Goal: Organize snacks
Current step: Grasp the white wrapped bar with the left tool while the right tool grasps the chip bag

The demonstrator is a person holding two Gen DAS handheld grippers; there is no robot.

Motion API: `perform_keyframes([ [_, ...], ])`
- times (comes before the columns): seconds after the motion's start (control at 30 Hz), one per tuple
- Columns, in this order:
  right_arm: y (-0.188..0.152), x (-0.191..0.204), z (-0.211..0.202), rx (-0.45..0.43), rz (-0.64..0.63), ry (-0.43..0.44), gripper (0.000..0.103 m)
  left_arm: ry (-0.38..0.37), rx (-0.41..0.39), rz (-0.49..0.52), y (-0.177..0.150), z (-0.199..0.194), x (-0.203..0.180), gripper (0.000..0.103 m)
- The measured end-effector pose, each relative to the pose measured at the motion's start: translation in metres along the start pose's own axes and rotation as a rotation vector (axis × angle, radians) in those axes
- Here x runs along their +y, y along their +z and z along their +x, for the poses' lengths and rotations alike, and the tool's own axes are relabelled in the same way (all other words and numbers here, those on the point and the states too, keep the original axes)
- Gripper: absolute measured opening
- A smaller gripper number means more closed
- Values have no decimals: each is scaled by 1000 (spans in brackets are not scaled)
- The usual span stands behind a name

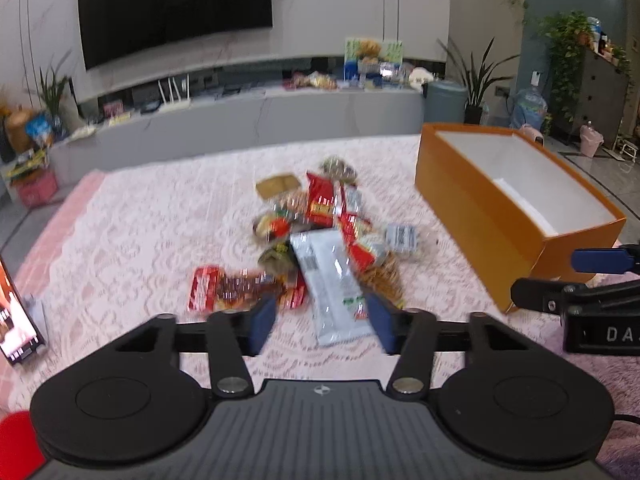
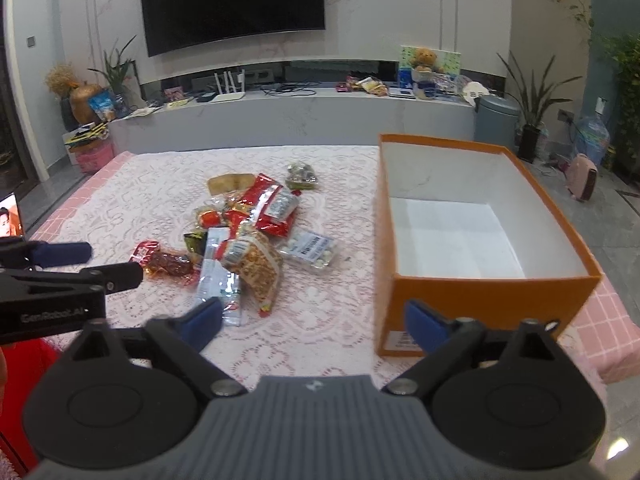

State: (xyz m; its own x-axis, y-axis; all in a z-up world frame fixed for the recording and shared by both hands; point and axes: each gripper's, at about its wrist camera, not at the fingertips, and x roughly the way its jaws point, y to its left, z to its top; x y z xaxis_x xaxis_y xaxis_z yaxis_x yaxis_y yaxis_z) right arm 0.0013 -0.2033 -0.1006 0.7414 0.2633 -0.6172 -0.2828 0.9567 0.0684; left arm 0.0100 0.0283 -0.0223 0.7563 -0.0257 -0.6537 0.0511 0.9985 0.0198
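Note:
A pile of snack packets [image 1: 320,236] lies mid-table on the lace cloth; it also shows in the right wrist view [image 2: 248,232]. A long white packet [image 1: 332,288] lies at its near edge. An orange box [image 1: 500,216] with a white inside stands open and empty at the right [image 2: 480,304]. My left gripper [image 1: 322,322] is open, its blue fingers on either side of the white packet's near end, holding nothing. My right gripper [image 2: 314,322] is open wide and empty, between the pile and the box's near corner.
A phone [image 1: 16,312] with a lit screen stands at the table's left edge. The table [image 2: 140,200] has a pink checked cloth under white lace. Behind it runs a grey TV bench [image 2: 280,116] with clutter, a grey bin [image 2: 498,120] and potted plants.

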Motion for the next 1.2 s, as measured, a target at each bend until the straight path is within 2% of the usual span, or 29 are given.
perform_keyframes([
  [0.03, 0, 2, 4, 9, -1, 12, 73, -8, 16, -8, -1, 4, 3, 41],
  [0.1, 1, 6, 14, 26, 2, 31, 69, -18, 40, -24, -4, 9, 9, 34],
  [0.17, 2, 11, 22, 37, 2, 53, 64, -19, 55, -36, -5, 13, 14, 34],
  [0.23, 2, 17, 32, 50, 1, 74, 54, -28, 71, -50, -5, 17, 19, 34],
  [0.3, 2, 22, 44, 64, -6, 89, 51, -43, 84, -65, -4, 22, 24, 34],
  [0.5, 9, 35, 75, 87, -68, 86, 51, -49, 111, -76, 2, 45, 33, 37],
  [0.63, 11, 38, 88, 53, -104, 160, 51, -70, 116, -95, 6, 57, 41, 37],
  [0.87, 19, 49, 119, 74, -188, 150, 52, -105, 140, -125, 10, 77, 51, 37],
  [0.93, 22, 51, 128, 88, -202, 153, 57, -104, 147, -130, 10, 82, 53, 42],
  [1.2, 24, 56, 160, 112, -237, 157, 57, -119, 177, -155, 11, 100, 61, 45],
])
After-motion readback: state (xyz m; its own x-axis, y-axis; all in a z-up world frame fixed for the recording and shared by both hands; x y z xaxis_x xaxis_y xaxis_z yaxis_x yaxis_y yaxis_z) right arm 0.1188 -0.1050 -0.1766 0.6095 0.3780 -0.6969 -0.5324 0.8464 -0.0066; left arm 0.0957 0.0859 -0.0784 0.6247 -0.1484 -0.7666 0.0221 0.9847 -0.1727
